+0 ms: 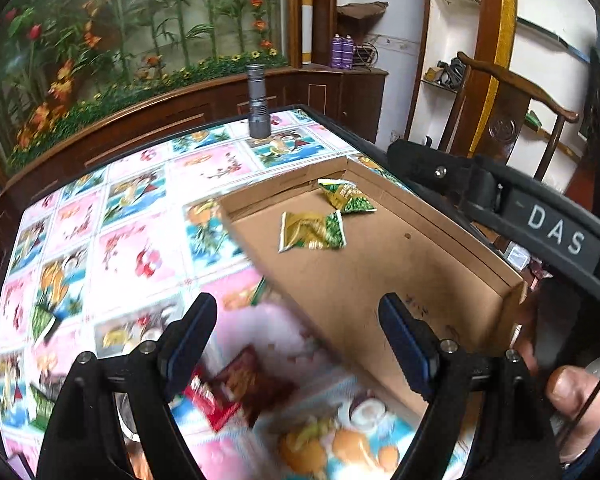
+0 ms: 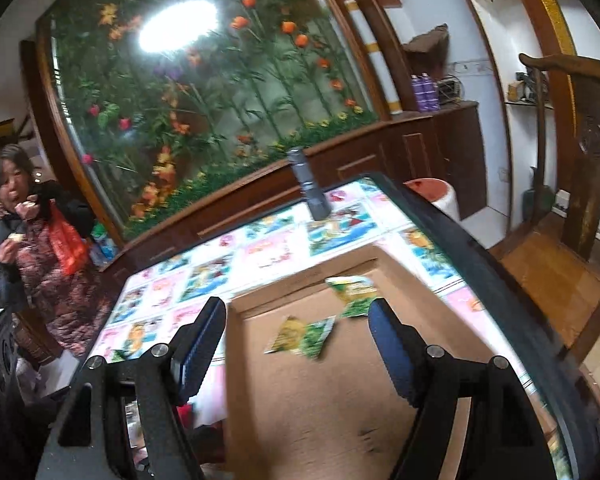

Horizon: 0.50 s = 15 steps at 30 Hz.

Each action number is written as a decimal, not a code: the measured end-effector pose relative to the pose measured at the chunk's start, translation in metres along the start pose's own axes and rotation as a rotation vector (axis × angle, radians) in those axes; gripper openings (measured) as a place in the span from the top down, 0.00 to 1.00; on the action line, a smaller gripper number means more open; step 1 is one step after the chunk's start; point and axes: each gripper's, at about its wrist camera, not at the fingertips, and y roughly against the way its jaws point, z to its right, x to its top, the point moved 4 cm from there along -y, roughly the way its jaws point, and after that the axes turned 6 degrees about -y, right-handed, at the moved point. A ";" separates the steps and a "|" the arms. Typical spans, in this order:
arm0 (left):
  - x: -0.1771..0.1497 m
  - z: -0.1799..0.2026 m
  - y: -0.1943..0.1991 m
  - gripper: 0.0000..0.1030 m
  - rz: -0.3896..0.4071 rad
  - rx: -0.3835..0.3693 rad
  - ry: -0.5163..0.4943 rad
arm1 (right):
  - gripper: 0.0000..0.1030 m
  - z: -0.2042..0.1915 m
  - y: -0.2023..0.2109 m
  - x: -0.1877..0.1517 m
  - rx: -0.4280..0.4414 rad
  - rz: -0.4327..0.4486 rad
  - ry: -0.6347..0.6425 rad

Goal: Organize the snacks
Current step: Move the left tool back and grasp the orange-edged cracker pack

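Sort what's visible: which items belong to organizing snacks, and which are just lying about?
Job items: cardboard box; two green snack packets inside it; red snack packets on the table.
Lying about: grey flashlight; purple bottles; wooden chair.

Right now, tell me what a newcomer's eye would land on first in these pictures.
First, the shallow cardboard box on the loud fruit-and-flower tablecloth, with two green-and-yellow snack packets lying near its far end. Next, a red snack packet lies on the cloth outside the box, between the open, empty left tool. Beyond, a grey flashlight stands upright at the table's far edge.
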 end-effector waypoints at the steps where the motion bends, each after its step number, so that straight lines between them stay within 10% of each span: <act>1: -0.004 -0.001 0.004 0.20 0.002 0.000 0.004 | 0.25 -0.004 0.001 -0.003 0.008 0.005 0.004; 15: -0.085 -0.053 0.059 0.20 0.000 -0.010 0.106 | 0.24 -0.083 -0.004 -0.064 0.129 -0.049 0.137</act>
